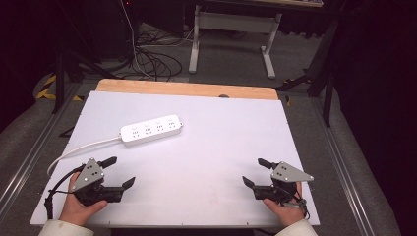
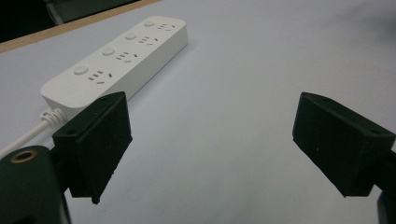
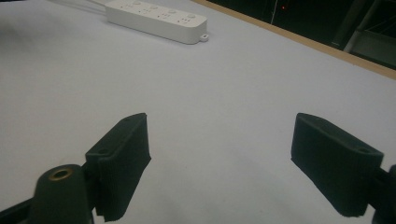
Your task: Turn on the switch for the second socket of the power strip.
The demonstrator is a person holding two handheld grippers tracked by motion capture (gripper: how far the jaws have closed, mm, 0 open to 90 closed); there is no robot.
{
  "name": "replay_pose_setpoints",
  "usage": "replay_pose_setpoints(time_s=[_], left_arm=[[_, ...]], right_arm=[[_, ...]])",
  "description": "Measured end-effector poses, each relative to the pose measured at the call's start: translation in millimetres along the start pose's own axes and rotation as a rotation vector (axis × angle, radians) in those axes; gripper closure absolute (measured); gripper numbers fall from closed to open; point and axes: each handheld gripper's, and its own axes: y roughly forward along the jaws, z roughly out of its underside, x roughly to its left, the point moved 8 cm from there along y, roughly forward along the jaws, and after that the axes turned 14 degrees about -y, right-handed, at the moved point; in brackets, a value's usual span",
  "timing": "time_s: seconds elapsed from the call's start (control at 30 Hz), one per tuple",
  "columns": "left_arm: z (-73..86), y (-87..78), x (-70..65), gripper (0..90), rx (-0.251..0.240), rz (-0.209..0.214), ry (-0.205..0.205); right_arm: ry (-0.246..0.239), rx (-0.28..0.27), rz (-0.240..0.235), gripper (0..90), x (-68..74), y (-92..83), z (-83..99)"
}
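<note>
My left gripper (image 1: 118, 172) is wide open and holds nothing; it rests low over the sheet, on the near side of the power strip (image 1: 151, 130) and near it. My right gripper (image 1: 255, 172) is also spread wide and empty, well apart from the power strip, toward the near right corner of the table.

The power strip lies flat in the far left part of the sheet, with its white cable (image 1: 81, 150) running from its left end toward my left hand (image 1: 78, 206).

I think the main risk is the cable: if I reach for the power strip from this side, a jaw may catch the cable and drag the strip sideways. The strip is also smooth and wide, so a grip across it could slip.

The white sheet (image 1: 206, 162) is plain and covers the wooden table (image 1: 187, 88) almost fully. Behind the power strip, the room is dark, with loose cables (image 1: 152, 59) on the grey floor and a white desk frame (image 1: 231, 29).
</note>
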Motion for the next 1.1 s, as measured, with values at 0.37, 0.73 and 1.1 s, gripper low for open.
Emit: replay_pose_setpoints(time_s=[0.37,0.73,1.1], left_arm=[[-3.2,-3.2,4.3,14.3,-0.014,-0.014,-0.062],[-8.2,-8.6,3.5,21.7,-0.051,-0.032,-0.038],[-11.3,-12.2,5.6,27.2,-0.024,-0.055,-0.055]], right_arm=[[0.012,0.005,0.003,20.2,-1.4,0.6,1.0],[0.01,0.009,0.002,20.3,-0.8,1.2,1.5],[0.004,0.017,-0.006,20.8,0.6,2.5,2.0]])
